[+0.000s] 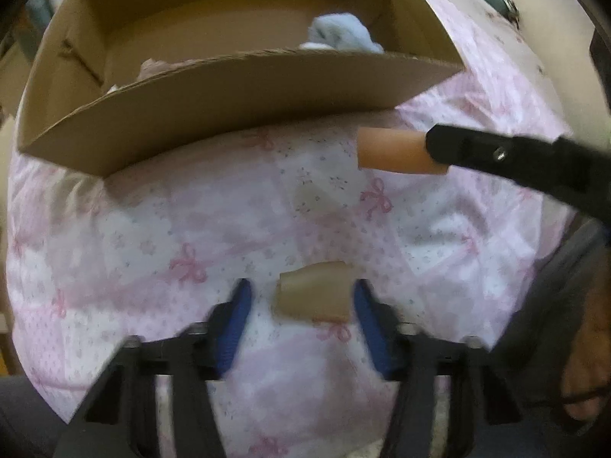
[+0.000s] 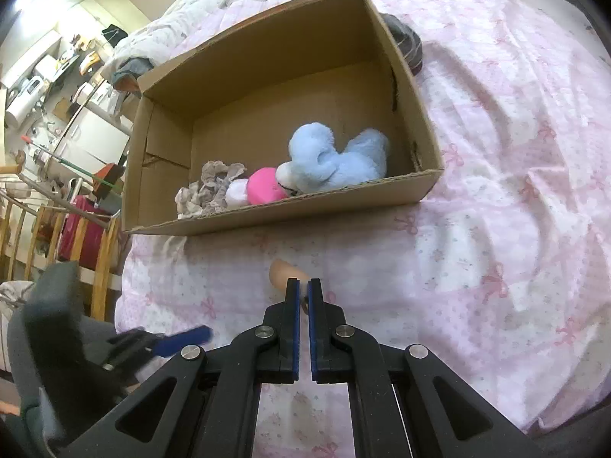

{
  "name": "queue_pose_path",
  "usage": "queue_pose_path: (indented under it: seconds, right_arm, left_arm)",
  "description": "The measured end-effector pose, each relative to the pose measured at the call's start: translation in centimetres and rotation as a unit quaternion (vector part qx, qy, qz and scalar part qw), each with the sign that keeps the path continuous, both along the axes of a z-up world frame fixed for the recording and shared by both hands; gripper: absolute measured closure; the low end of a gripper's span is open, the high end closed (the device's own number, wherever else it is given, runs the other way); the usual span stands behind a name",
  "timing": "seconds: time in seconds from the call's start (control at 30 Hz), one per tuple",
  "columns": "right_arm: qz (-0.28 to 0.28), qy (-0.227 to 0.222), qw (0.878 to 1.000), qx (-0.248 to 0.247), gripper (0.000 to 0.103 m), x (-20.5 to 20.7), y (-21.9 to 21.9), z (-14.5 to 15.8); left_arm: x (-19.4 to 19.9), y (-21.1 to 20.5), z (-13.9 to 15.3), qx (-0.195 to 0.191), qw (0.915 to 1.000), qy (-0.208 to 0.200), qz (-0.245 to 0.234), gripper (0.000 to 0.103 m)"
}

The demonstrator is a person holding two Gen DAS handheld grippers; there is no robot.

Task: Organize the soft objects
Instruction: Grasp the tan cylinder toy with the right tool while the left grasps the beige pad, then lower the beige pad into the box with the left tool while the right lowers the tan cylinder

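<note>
An open cardboard box (image 2: 343, 198) stands on the pink bedspread; it also shows in the left wrist view (image 1: 244, 91). Inside lie a blue plush toy (image 2: 336, 160), a pink-and-white plush (image 2: 263, 189) and a grey frilly cloth (image 2: 210, 187). My right gripper (image 2: 303, 284) is shut on a peach soft roll (image 2: 284, 273); it shows in the left wrist view as a peach roll (image 1: 397, 150) held above the bed in front of the box. My left gripper (image 1: 301, 305) is open over the bed with a tan soft piece (image 1: 313, 295) lying between its blue fingers (image 1: 233, 324), nearer the right one.
The pink bow-print bedspread (image 2: 496, 191) covers the bed. A dark object (image 2: 404, 40) lies behind the box's right wall. A wooden rail (image 2: 103, 252) and cluttered room sit left of the bed. A person's foot (image 1: 584, 362) is at the right.
</note>
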State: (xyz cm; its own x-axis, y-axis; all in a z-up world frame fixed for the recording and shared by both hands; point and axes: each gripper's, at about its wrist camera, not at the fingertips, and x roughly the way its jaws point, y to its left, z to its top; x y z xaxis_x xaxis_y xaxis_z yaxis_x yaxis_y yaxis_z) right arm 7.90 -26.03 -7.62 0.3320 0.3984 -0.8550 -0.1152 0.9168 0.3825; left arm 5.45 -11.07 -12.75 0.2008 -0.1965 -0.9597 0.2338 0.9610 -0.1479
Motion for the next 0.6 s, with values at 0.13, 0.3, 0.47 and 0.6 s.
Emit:
queue_pose_path:
  seconds: [0.13, 0.3, 0.47, 0.6]
  right_arm:
    - [-0.005, 0.0, 1.0, 0.0, 0.097, -0.2, -0.3, 0.0]
    - [-0.004, -0.003, 1.0, 0.001, 0.097, -0.1, -0.1, 0.0]
    - [-0.003, -0.007, 1.0, 0.005, 0.097, -0.2, 0.0, 0.3]
    - [0.003, -0.01, 1.0, 0.006, 0.097, -0.3, 0.3, 0.5]
  left_arm:
    - [0.1, 0.0, -0.7, -0.005, 1.0, 0.006, 0.002, 0.09]
    - [0.0, 1.4, 0.5, -0.027, 0.9995, 0.0, 0.018, 0.098]
    - [0.1, 3.8, 2.2, -0.015, 0.9974, -0.029, 0.065, 0.099]
    - [0.0, 6.1, 3.8, 0.016, 0.9911, -0.066, 0.114, 0.099]
